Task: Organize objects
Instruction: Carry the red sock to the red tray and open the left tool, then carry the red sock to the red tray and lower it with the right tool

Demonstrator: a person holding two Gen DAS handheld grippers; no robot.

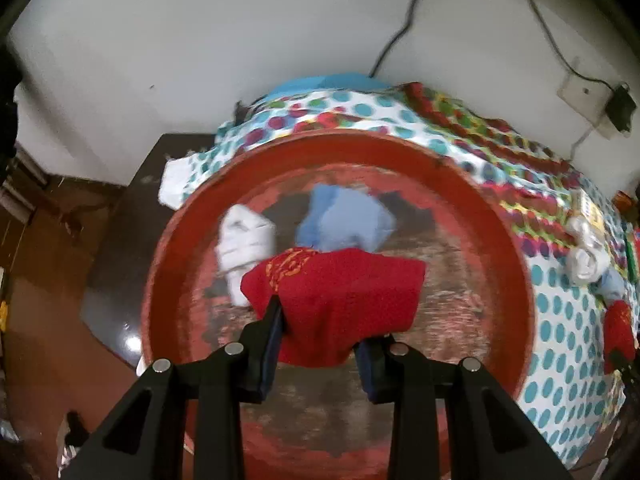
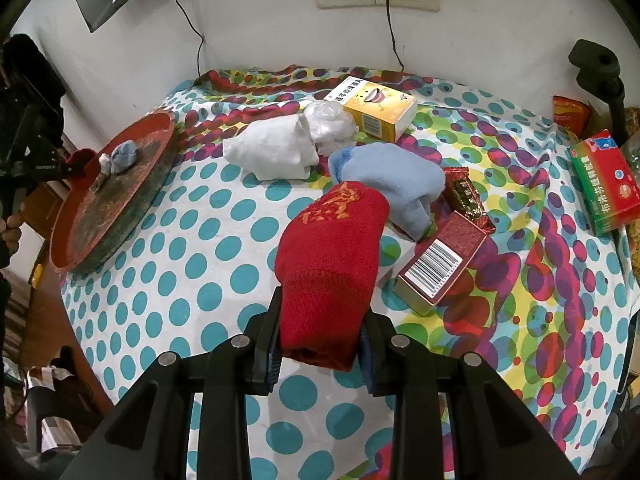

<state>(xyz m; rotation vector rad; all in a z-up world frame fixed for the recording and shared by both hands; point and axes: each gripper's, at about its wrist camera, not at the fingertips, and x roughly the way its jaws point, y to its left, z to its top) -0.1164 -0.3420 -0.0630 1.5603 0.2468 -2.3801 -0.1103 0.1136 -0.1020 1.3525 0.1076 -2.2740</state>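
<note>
The left gripper is clamped on a red sock and holds it over the worn red tray, where a white sock and a blue sock lie. The right gripper is clamped on another red sock above the dotted tablecloth. The tray sits at the cloth's left edge.

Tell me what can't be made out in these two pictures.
- Left wrist view: the white sock and blue sock in the red tray are blurred; the held red sock hides the tray floor behind it.
- Right wrist view: the green box runs into the dark edge, its print unreadable.
- Right wrist view: the red sock covers part of the blue sock.
</note>
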